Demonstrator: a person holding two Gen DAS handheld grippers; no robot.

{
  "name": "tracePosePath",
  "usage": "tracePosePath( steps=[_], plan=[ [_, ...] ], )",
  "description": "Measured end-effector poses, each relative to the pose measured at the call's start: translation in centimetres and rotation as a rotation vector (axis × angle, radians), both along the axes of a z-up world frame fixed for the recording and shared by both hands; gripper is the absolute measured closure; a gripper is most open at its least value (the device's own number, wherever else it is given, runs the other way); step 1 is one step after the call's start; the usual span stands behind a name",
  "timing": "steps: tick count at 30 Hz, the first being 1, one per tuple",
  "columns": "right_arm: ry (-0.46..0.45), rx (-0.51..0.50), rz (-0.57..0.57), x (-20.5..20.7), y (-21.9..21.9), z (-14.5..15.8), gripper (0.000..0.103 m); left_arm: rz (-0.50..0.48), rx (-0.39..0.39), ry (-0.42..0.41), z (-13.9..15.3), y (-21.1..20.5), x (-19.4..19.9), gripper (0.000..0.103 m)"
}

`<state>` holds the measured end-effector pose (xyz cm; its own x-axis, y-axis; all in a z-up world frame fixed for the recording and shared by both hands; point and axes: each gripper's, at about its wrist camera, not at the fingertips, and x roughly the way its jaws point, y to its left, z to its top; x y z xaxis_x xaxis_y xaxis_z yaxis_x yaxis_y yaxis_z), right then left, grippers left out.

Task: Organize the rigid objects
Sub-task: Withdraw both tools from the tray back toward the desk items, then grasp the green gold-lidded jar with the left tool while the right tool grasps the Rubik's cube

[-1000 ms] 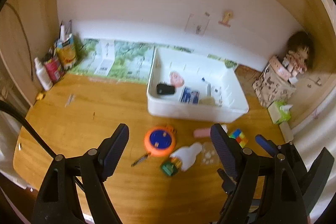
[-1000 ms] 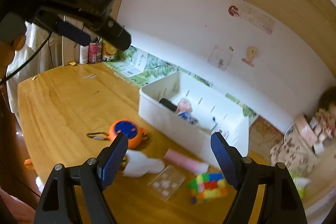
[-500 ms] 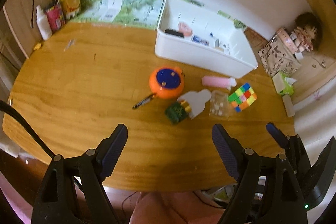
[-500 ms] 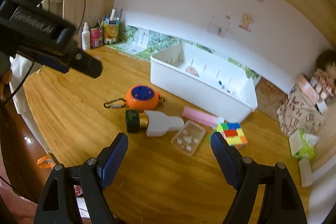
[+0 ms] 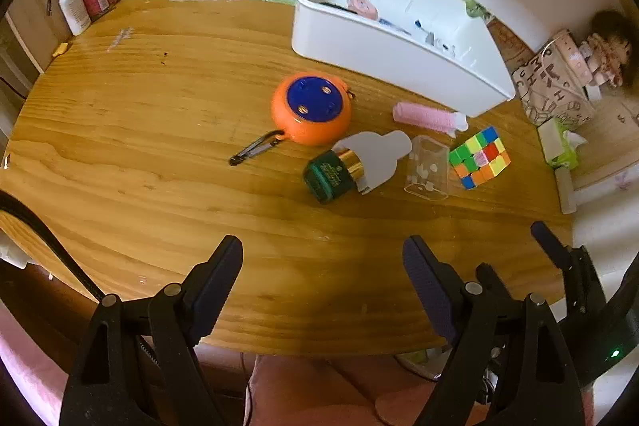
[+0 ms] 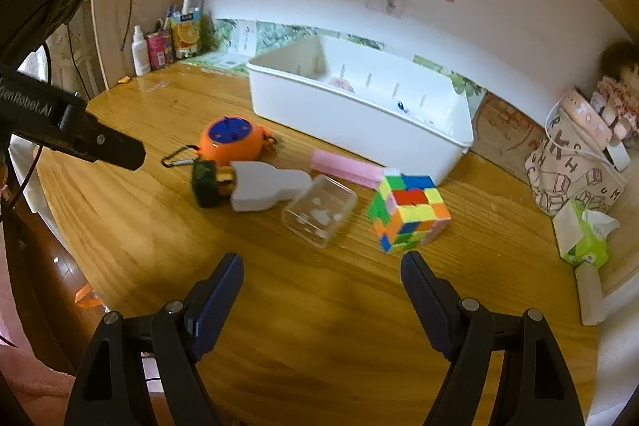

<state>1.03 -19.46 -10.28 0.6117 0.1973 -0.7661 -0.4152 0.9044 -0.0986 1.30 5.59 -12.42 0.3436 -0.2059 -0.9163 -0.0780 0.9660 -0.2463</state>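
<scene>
Wooden bench (image 5: 120,130): honey-coloured, grain running left to right, carrying a loose row of small items near the middle.
White plastic bin (image 5: 399,54): rectangular, at the far side of the bench near the wall, with a few small things already inside.
Orange round case with blue lid (image 5: 311,108): on the bench left of centre, just near the bin's front wall; a dark carabiner clip (image 5: 255,148) trails from it to the left.
Dark green jar with gold band (image 5: 331,172): on its side, touching a white bottle-shaped flat piece (image 5: 377,154).
Clear plastic box (image 6: 319,210): lying just right of the white piece, small white bits inside.
Multicoloured puzzle cube (image 6: 407,212): right end of the row, close to the clear box.
Pink cylindrical roll (image 5: 425,114): between the row and the bin.
Left claw (image 5: 323,262): above the near edge of the bench, jaws wide apart, nothing between them.
Right claw (image 6: 321,274): over the bench near the clear box and cube, jaws apart and empty.
Far left corner: a white spray bottle (image 5: 74,6) and coloured packets against the wall.
</scene>
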Motion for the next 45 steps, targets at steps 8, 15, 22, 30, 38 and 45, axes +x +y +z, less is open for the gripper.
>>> tracePosePath(
  steps=[8,15,22,30,38,45],
  plan=[
    [0.048,-0.007,0.005,3.0,-3.2,-1.1,0.021,0.044,-0.019,0.047,-1.4,-2.2,1.3,0.018],
    [0.067,-0.014,0.055,5.4,-5.1,-1.9,0.021,0.115,-0.039,0.079,-2.6,-3.6,2.8,0.018],
    [0.076,-0.013,0.121,7.4,-6.3,-2.9,0.021,0.213,-0.033,0.097,-3.9,-3.7,4.1,0.018],
    [0.095,0.013,0.164,9.5,-6.8,-3.5,0.021,0.341,-0.048,0.106,-5.0,-2.4,5.2,0.018],
    [0.118,0.058,0.197,10.8,-6.9,-4.5,0.021,0.454,-0.082,0.122,-6.3,-0.9,5.6,0.018],
    [0.116,0.085,0.220,11.4,-6.8,-5.0,0.021,0.503,-0.116,0.130,-6.9,-0.8,5.4,0.019]
  ],
)
